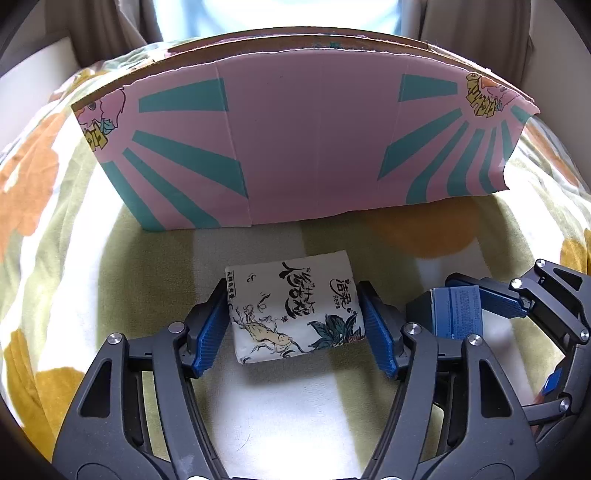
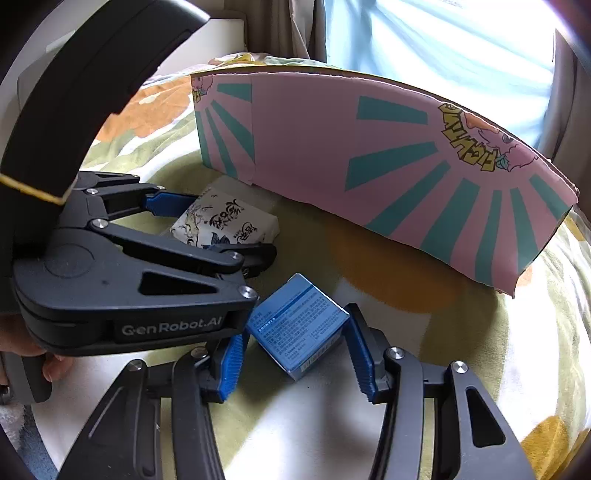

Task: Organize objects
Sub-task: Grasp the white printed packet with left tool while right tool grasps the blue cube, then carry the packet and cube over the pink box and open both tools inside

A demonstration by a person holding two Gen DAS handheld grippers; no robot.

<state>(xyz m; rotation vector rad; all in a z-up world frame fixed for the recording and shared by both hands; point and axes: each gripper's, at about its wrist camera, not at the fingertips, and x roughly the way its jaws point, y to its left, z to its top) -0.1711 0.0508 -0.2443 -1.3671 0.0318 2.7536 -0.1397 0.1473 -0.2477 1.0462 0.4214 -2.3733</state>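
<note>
A white tissue pack with black calligraphy and a plant drawing sits between the blue pads of my left gripper, which is shut on it just above the blanket. It also shows in the right wrist view. A small blue box with fine print sits between the pads of my right gripper, which is shut on it. The blue box and right gripper also show at the right of the left wrist view. A large pink cardboard box with teal rays stands behind both, also in the right wrist view.
Everything rests on a soft blanket with green, white and orange patches. Curtains and a bright window lie behind the cardboard box. The left gripper's body fills the left of the right wrist view.
</note>
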